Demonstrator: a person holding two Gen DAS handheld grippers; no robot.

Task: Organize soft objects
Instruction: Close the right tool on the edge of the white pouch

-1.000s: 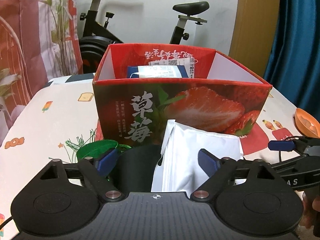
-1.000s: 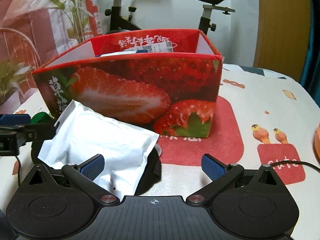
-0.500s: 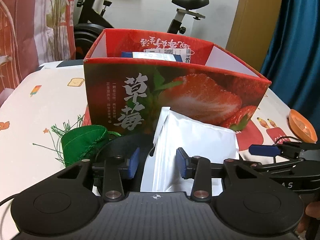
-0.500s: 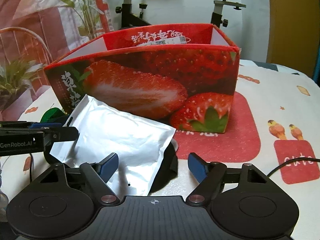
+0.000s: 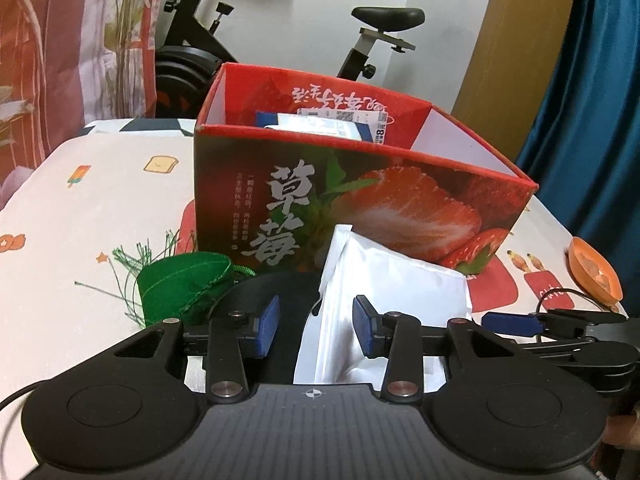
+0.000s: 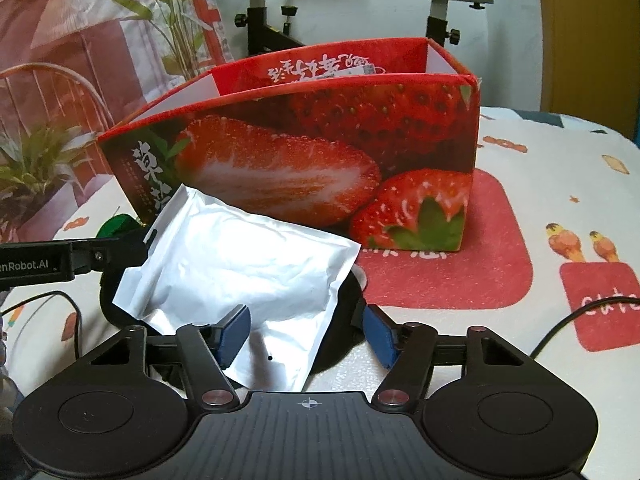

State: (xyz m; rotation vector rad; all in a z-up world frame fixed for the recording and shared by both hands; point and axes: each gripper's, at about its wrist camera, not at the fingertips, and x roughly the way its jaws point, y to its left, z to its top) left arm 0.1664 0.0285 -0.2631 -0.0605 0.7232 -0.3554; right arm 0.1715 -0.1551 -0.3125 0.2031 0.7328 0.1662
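A white foil pouch [image 5: 392,296] lies tilted on a black round object [image 5: 288,292] in front of the red strawberry box [image 5: 360,192]. The pouch also shows in the right wrist view [image 6: 240,276], as does the box [image 6: 320,152]. My left gripper [image 5: 316,330] has its blue pads narrowed around the pouch's left edge, with a gap still visible. My right gripper [image 6: 306,334] is partly closed around the pouch's near corner, not clamped. A green cloth pouch [image 5: 184,284] sits left of the black object. Blue-white packets [image 5: 320,126] lie inside the box.
An orange dish [image 5: 594,276] sits at the table's right edge. A black cable [image 6: 580,316] runs across the tablecloth [image 5: 100,220] on the right. An exercise bike [image 5: 240,40] and a floral curtain [image 5: 60,40] stand behind the table.
Both grippers' jaws have narrowed from wide open toward the white pouch. Both grippers have moved up; the box sits lower in the left view.
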